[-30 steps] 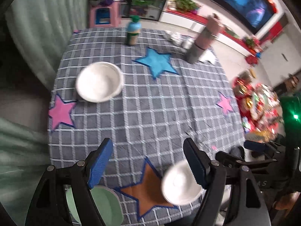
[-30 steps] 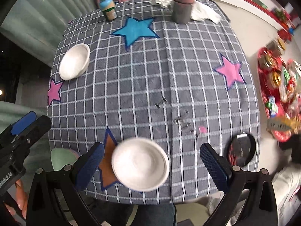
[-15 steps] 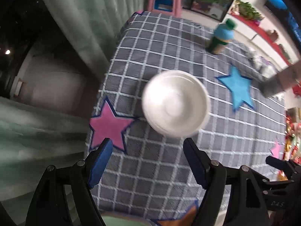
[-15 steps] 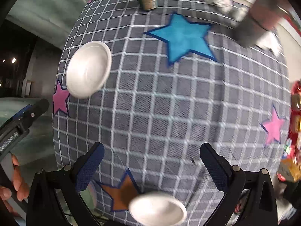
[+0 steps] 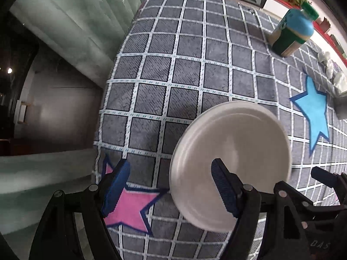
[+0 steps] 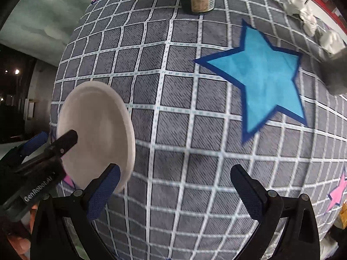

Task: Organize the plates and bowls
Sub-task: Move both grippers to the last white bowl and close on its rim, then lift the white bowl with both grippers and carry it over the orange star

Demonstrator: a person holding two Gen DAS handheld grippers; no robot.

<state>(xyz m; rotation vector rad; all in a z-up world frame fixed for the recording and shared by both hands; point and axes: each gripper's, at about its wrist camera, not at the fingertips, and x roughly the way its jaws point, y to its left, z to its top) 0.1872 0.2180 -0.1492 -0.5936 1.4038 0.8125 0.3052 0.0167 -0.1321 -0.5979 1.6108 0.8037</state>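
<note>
A white bowl (image 5: 229,151) stands upright on the grey checked tablecloth (image 5: 186,73) near the table's left edge. My left gripper (image 5: 171,186) hangs open over it and points down. One finger is above the bowl's inside, the other outside above a pink star (image 5: 130,208), so the bowl's left rim lies between the jaws, untouched. In the right wrist view the same bowl (image 6: 95,125) sits at the left with the left gripper (image 6: 52,140) over it. My right gripper (image 6: 175,192) is open beside the bowl, with only cloth between its fingers.
A green bottle (image 5: 290,34) with a blue label stands at the far side of the table. A blue star patch (image 6: 264,80), crumpled tissue (image 6: 303,15) and a grey tumbler (image 6: 334,69) lie to the right. A pale green curtain (image 5: 65,21) hangs past the left edge.
Both grippers have come down and moved across the table to the far-left bowl, which now fills much more of each view. The second white bowl and the brown star have left view.
</note>
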